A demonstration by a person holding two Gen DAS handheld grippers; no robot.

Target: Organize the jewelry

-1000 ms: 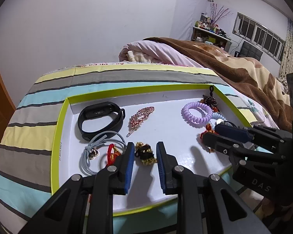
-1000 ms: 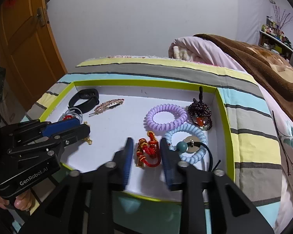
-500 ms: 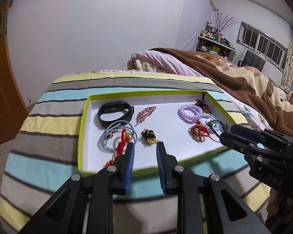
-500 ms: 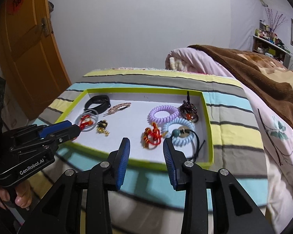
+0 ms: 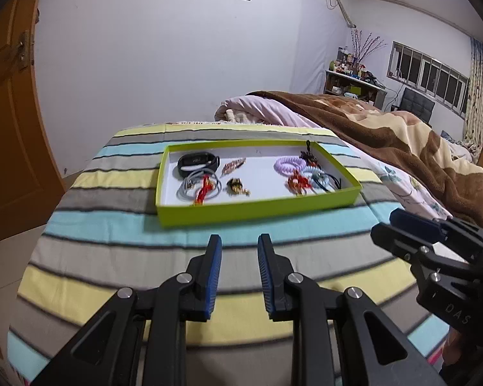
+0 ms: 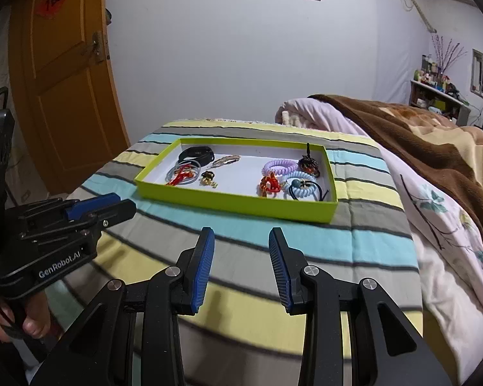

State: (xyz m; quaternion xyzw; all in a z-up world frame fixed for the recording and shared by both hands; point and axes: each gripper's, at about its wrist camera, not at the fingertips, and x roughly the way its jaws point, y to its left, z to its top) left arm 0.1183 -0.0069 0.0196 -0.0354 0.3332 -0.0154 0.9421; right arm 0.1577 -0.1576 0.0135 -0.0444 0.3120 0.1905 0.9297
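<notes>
While the left gripper (image 5: 238, 251) hangs over the striped blanket (image 5: 112, 251), jaws parted and empty, the green tray (image 5: 257, 214) of jewelry lies well ahead, holding a black band (image 5: 198, 162) and purple coil (image 5: 288, 164). Seen from the right wrist, the right gripper (image 6: 241, 247) gapes wider, holding nothing, short of the tray (image 6: 235, 201).

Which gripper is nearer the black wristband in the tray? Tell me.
Left. The left gripper sits in front of the tray's left half, where the black wristband lies at the back left. The right gripper hangs farther right, nearer the hair ties' end. Both are open and empty.
</notes>
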